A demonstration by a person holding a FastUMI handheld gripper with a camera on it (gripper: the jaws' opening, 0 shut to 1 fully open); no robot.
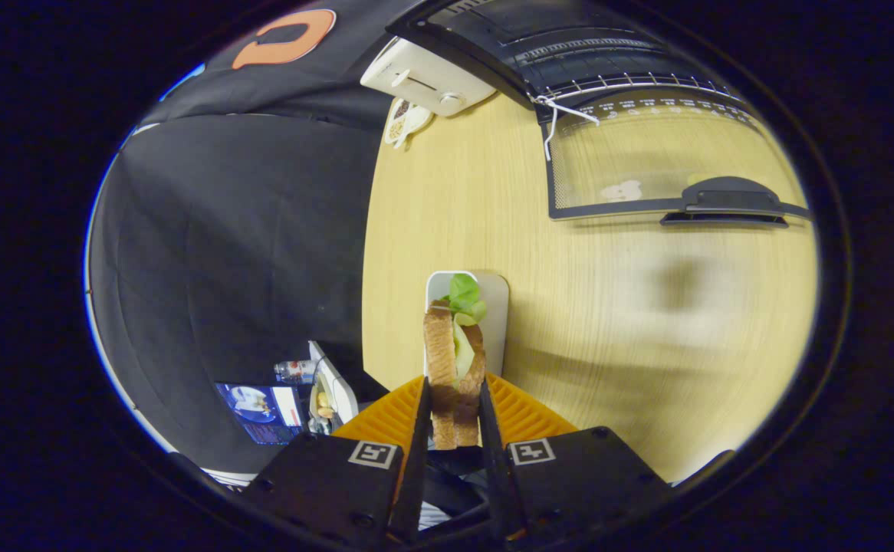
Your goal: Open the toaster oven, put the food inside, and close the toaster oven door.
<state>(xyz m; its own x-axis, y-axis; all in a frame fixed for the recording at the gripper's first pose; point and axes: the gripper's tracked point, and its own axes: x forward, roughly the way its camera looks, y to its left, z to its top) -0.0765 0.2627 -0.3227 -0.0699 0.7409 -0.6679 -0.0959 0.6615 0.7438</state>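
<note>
My gripper point(453, 406) is shut on a sandwich point(453, 360), two brown bread slices with green lettuce sticking out ahead of the fingers. Both fingers press on the bread's sides. Below and just beyond the sandwich lies a small white tray point(497, 314) on the wooden table point(455, 199). Far ahead stands the toaster oven point(570, 46) with its glass door point(646, 165) folded down flat over the table. The door's dark handle point(727, 201) is at its near edge. A wire rack point(631, 80) shows at the oven's mouth.
A white pop-up toaster point(425, 75) stands left of the oven, with a small dish point(405, 121) beside it. Off the table's left edge sit a water bottle point(294, 371) and a box of items point(332, 391) on the floor.
</note>
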